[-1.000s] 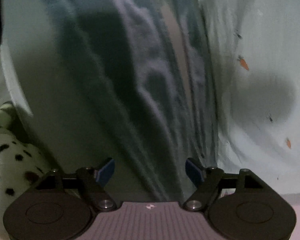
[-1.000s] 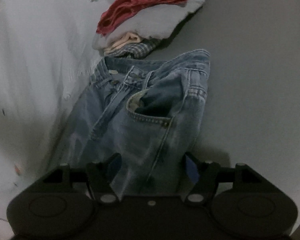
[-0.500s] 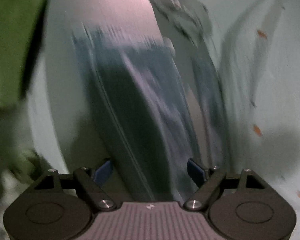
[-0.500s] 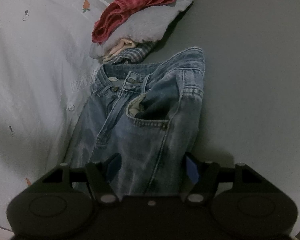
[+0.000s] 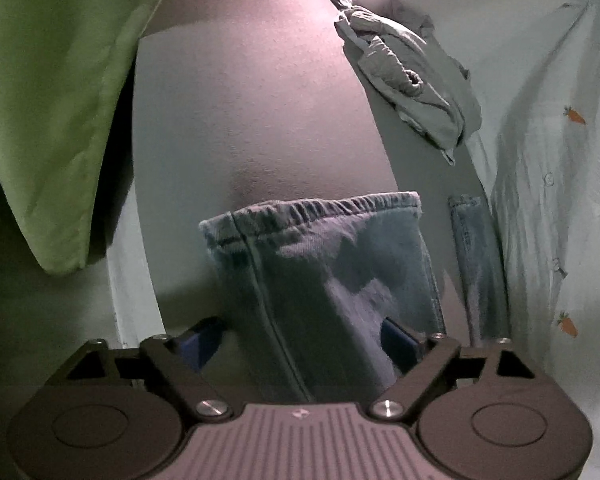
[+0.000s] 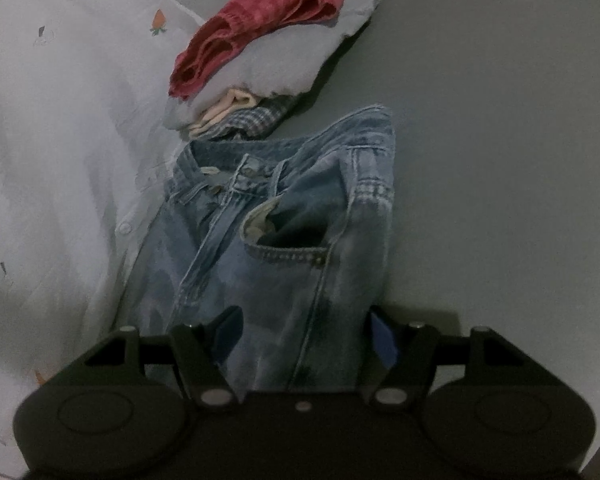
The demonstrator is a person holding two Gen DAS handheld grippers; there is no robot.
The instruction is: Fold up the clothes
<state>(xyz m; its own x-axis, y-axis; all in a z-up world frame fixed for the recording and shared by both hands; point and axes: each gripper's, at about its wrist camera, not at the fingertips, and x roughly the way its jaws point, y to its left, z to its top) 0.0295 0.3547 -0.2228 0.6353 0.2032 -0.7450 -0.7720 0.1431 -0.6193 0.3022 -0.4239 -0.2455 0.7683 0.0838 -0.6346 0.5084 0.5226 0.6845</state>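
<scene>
Blue jeans (image 5: 320,260) lie on the grey table (image 5: 240,120). In the left wrist view one leg runs away from me to its hem, with the other leg's hem (image 5: 466,220) beside it on the right. My left gripper (image 5: 300,342) stands over that leg and its jaws are opening, the denim between the blue pads and not pinched. In the right wrist view the jeans (image 6: 284,220) show their waistband, fly and front pocket. My right gripper (image 6: 306,338) stands open low over the thigh part, one finger over the denim and one at its right edge.
A white shirt (image 6: 60,140) with carrot print lies along the jeans, also visible as the white shirt (image 5: 548,200). A stack of folded clothes (image 6: 284,60), red on top, sits beyond the waistband. A crumpled grey garment (image 5: 412,80) and a green cloth (image 5: 52,100) flank the table (image 6: 500,160).
The left view swept along the jeans leg until its hem showed; the spotted toy left the picture, the green cloth came in, and the fingers spread wider. The right gripper barely moved.
</scene>
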